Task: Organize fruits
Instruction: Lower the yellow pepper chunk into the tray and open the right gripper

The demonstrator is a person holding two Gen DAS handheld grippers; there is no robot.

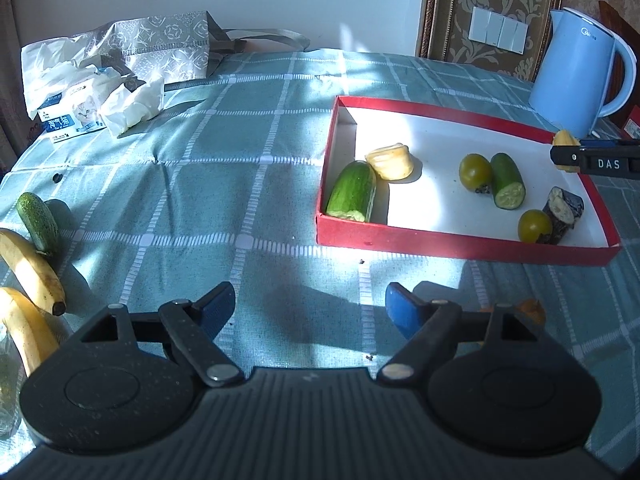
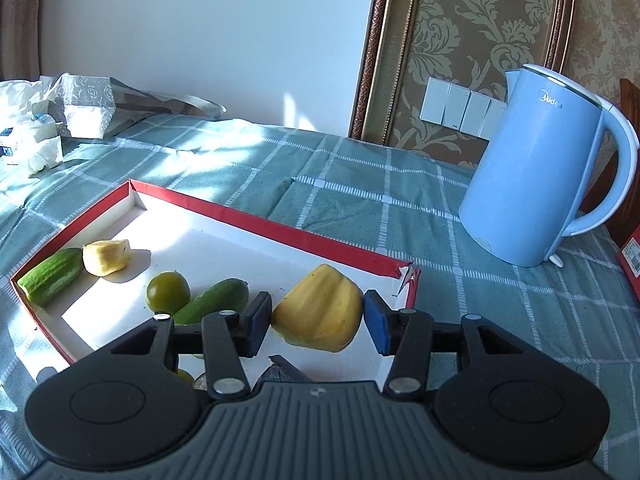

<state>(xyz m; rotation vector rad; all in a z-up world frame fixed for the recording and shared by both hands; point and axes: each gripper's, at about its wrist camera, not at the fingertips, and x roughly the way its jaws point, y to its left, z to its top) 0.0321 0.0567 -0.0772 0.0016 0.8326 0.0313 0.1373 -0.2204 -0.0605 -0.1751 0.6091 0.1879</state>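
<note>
Red cardboard walls frame the shallow tray (image 2: 256, 222), which fills the lower left of the right wrist view and the centre right of the left wrist view, on a teal checked tablecloth (image 1: 224, 168). Only the right wrist view shows the grasp up close: the right gripper (image 2: 318, 320) is clenched on a yellow fruit piece (image 2: 320, 312), both pads pressing its sides, held above the tray's near right corner. The left wrist view catches that same gripper only as a dark bar at the right edge of the frame, with a bit of yellow showing above it. It alone shows two bananas (image 1: 34, 272) and a small cucumber (image 1: 38, 222) lying on the cloth at the lower left, well apart from the tray, and a tissue pack (image 1: 80, 112) at the upper left. Inside the tray lie a cut cucumber half (image 1: 354, 192) touching another yellow fruit chunk (image 1: 390, 162), two green tomatoes (image 1: 474, 170), a second cucumber piece (image 1: 508, 186) and a dark eggplant piece (image 1: 562, 212). The left gripper (image 1: 310, 312) points down at bare cloth in the lower centre, jaws released and wide with nothing between them. A blue kettle (image 2: 544, 168) stands beyond the tray at the upper right.
</note>
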